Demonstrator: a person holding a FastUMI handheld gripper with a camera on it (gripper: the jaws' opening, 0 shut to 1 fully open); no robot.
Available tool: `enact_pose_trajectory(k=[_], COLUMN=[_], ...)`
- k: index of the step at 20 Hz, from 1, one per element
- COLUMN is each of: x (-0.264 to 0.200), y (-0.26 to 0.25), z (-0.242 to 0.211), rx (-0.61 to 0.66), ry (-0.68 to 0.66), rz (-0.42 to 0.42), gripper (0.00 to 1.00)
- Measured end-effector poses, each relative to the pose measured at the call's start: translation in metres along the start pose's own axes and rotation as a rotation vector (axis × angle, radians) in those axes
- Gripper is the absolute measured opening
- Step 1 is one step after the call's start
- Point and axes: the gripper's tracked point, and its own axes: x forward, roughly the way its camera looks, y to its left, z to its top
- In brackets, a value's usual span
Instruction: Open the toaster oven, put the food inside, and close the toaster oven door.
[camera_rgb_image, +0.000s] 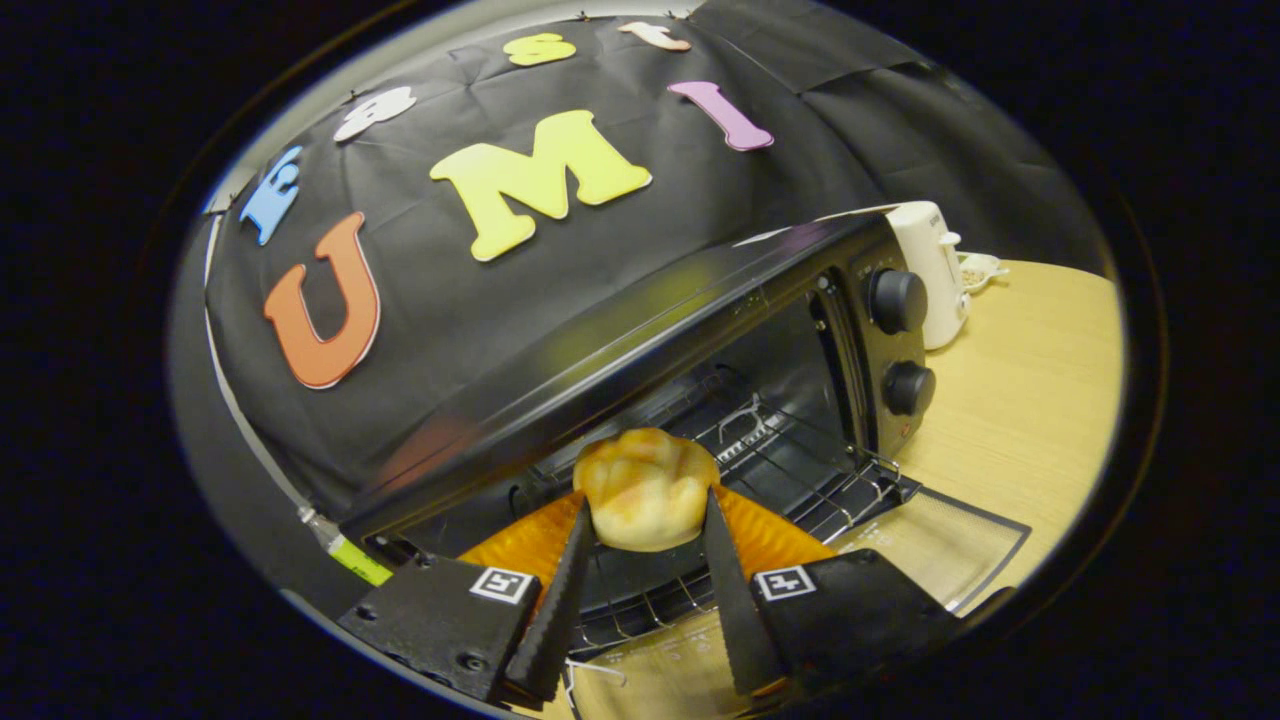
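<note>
Between the tool's (645, 520) fingers, a round bun (645, 488) faces the open toaster oven (700, 330).

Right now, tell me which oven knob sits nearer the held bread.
The lower knob; the upper knob sits above it, farther from the bread roll gripped between the fingers.

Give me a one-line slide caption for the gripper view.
Gripper shut on a bread roll, held at the open toaster oven above its wire rack.
</note>
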Motion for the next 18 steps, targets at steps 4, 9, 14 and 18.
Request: enact_pose_trajectory(k=[4, 9, 14, 18], x=[0.001, -0.008, -0.040, -0.089], y=[0.002, 0.004, 0.013, 0.022], z=[-0.009, -0.013, -0.014, -0.014], rx=[0.014, 0.041, 0.001, -0.047], ry=[0.030, 0.053, 0.045, 0.047], rz=[-0.008, -0.001, 0.023, 0.091], gripper=[0.86, 0.99, 0.99, 1.00])
